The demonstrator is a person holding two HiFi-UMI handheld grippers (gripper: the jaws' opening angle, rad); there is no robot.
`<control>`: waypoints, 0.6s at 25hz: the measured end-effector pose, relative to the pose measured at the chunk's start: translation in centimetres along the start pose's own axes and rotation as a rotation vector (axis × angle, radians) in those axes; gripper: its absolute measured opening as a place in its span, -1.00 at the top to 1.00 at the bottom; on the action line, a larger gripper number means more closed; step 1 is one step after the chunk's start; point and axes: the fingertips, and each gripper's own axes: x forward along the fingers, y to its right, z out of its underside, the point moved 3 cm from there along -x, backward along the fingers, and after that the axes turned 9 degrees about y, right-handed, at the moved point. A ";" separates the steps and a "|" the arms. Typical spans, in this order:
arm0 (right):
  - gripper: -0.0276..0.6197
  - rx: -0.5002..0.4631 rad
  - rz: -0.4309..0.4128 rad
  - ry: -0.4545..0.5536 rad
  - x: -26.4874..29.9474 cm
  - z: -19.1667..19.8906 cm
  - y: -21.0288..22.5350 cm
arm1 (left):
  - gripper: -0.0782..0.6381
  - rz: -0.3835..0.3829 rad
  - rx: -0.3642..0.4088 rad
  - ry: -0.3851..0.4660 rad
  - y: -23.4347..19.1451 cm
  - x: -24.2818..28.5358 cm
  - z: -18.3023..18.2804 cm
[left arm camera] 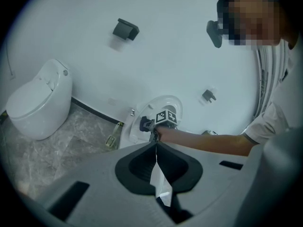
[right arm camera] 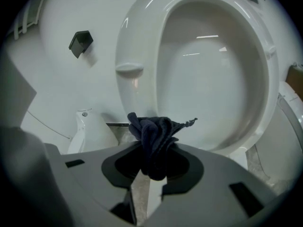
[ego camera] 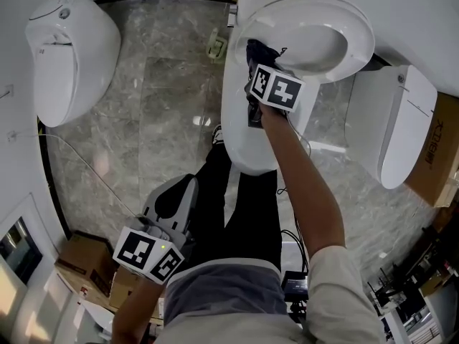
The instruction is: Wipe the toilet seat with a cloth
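The white toilet stands at the top middle of the head view, its seat [ego camera: 358,31] down around the open bowl. My right gripper [ego camera: 255,69] reaches over the seat's near left rim, shut on a bunched dark blue cloth [ego camera: 259,53]. In the right gripper view the cloth [right arm camera: 154,134] bulges out of the jaws just short of the seat ring [right arm camera: 137,46]; I cannot tell if it touches. My left gripper [ego camera: 186,183] hangs back low by the person's legs, shut with nothing in it. From the left gripper view [left arm camera: 155,144] the toilet [left arm camera: 142,122] lies ahead.
A second toilet [ego camera: 68,56] with its lid down stands at the left wall, and another closed one [ego camera: 401,120] at the right. Cardboard boxes [ego camera: 439,149] [ego camera: 82,260] sit at the right edge and bottom left. A thin cable [ego camera: 86,163] crosses the marble floor.
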 end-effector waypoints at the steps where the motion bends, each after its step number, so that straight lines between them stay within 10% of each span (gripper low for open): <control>1: 0.60 0.001 0.000 -0.005 0.1 0.3 0.1 | 0.76 -0.004 -0.005 -0.001 -0.1 -0.1 0.1; 15: 0.60 -0.032 0.022 -0.064 1.5 3.4 2.3 | 0.76 -0.043 -0.037 -0.008 -1.8 0.3 0.3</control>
